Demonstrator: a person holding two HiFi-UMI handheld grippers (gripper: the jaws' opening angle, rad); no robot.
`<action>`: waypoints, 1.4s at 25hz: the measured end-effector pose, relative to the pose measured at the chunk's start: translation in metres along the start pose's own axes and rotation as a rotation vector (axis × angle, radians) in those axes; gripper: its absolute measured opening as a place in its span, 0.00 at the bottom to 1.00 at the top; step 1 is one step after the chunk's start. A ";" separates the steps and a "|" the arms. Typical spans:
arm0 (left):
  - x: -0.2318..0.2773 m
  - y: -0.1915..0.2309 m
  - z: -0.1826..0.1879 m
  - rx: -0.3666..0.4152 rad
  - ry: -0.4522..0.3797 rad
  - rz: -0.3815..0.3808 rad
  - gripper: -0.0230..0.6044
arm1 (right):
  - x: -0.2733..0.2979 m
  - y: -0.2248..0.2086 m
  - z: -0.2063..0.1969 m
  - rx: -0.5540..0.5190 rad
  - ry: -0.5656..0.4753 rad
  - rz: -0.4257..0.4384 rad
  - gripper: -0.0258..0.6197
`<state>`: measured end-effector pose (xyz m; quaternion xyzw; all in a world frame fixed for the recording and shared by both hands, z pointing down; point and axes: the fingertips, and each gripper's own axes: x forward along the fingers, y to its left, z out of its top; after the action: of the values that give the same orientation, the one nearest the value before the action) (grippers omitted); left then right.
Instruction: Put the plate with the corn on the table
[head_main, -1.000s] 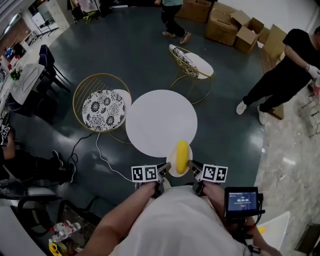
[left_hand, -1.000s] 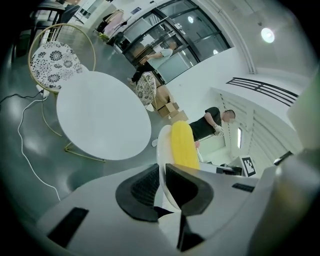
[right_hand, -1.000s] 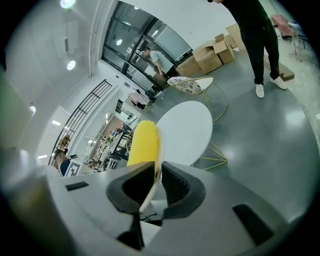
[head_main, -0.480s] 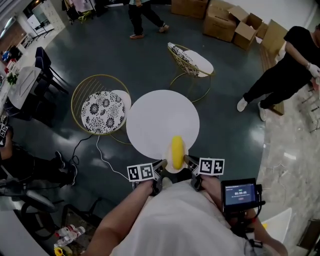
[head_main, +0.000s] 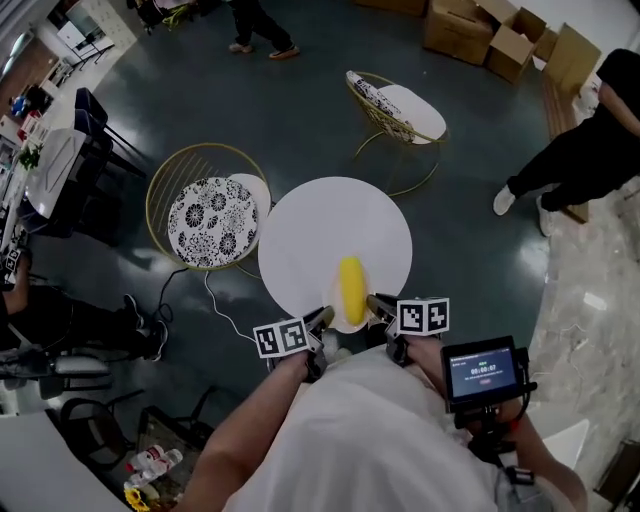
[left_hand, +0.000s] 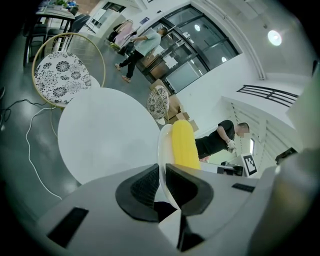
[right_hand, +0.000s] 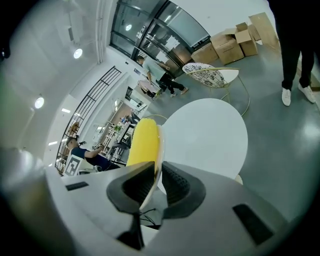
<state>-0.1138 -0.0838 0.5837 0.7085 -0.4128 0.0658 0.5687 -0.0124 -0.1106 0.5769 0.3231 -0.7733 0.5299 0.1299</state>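
A small white plate (head_main: 334, 315) carries a yellow corn cob (head_main: 351, 284) and hangs over the near edge of the round white table (head_main: 335, 225). My left gripper (head_main: 324, 318) is shut on the plate's left rim, my right gripper (head_main: 373, 302) shut on its right rim. In the left gripper view the plate rim (left_hand: 163, 150) runs edge-on between the jaws, with the corn cob (left_hand: 184, 144) to its right. The right gripper view shows the plate rim (right_hand: 157, 159) clamped too, the corn cob (right_hand: 143, 142) on its left and the table (right_hand: 207, 136) beyond.
A gold wire chair with a patterned cushion (head_main: 211, 218) stands left of the table, a second chair (head_main: 398, 107) behind it. A white cable (head_main: 215, 305) trails on the dark floor. A person (head_main: 585, 150) stands at right, cardboard boxes (head_main: 500, 35) far back.
The plate with the corn has moved forward from in front of the table's near edge to over that edge, both grippers still holding it. The walker at the back moved left.
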 end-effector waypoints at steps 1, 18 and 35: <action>0.005 0.000 0.004 -0.002 0.000 0.003 0.11 | 0.003 -0.004 0.005 0.005 0.004 0.002 0.12; 0.085 0.011 0.029 0.003 0.052 0.054 0.11 | 0.023 -0.076 0.047 0.029 0.063 -0.014 0.12; 0.115 0.018 0.011 0.020 0.087 0.092 0.11 | 0.018 -0.113 0.039 0.029 0.108 -0.057 0.12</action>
<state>-0.0554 -0.1523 0.6584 0.6908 -0.4192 0.1267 0.5753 0.0514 -0.1776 0.6537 0.3177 -0.7478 0.5539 0.1817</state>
